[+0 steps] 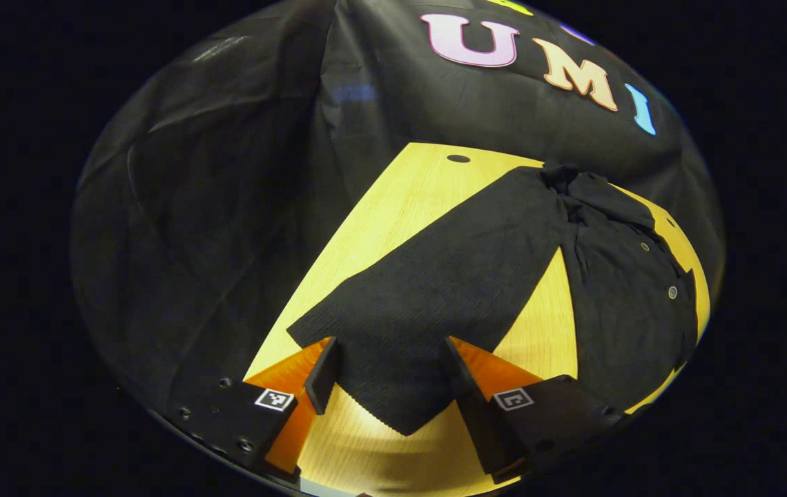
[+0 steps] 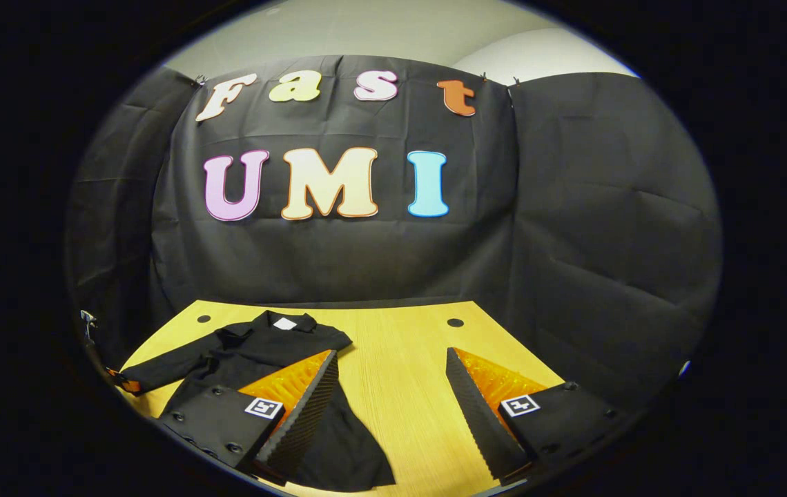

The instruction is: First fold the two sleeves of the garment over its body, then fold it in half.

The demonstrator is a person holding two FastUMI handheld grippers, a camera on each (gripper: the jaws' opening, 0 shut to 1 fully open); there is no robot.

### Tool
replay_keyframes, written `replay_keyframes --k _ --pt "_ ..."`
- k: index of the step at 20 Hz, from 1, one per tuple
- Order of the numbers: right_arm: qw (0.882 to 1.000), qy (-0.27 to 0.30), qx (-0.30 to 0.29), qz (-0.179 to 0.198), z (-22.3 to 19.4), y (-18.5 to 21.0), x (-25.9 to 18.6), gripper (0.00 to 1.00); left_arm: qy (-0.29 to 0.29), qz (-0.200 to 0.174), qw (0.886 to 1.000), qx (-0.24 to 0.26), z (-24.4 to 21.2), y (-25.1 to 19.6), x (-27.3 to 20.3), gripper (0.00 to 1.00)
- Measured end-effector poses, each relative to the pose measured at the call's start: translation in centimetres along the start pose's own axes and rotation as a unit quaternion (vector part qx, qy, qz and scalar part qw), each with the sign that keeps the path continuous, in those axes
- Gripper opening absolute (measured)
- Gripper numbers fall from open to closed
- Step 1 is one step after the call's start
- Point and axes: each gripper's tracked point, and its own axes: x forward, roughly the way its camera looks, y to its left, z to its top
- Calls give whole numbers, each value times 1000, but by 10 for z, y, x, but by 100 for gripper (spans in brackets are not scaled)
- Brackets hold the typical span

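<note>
So the garment [image 1: 614, 290] is a black button-front shirt in a slightly ribbed, crinkly fabric, lying flat on a pale yellow wooden table [image 1: 393, 221] with visible grain and a couple of small round holes near the far edge. One long sleeve [image 1: 435, 297] stretches straight out from the shoulder as a flat tapered strip, away from the body.

In the left gripper view, the left gripper [image 1: 386, 369] has its fingers spread wide, one on each side of the sleeve's cuff end; I can't tell if they're actually touching the cloth. Fingers are black serrated wedges with orange ridged backs.

In the right gripper view, the right gripper [image 2: 390, 386] is also wide apart with nothing held, over bare wood just beside the shirt's hem. Collar has a small white tag.
</note>
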Motion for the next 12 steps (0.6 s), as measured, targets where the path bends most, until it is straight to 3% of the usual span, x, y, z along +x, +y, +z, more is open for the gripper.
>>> replay_keyframes --k 1,2,3,4,12 --pt "1000 -1 2 -1 -1 -1 -2 96 2 -3 1000 5 0 -4 1 84" --pt "1000 -1 2 -3 -1 -3 -4 98 5 -8 1000 8 1 -8 3 73" --pt "1000 -2 1 -4 -2 -5 -5 98 7 -16 1000 12 3 -8 1 70" --pt "1000 -3 -3 -4 -1 -6 -7 98 10 -18 1000 15 1 -12 1 55" --pt "1000 2 -10 -2 -9 -6 -11 99 7 -13 1000 24 2 -21 4 7"
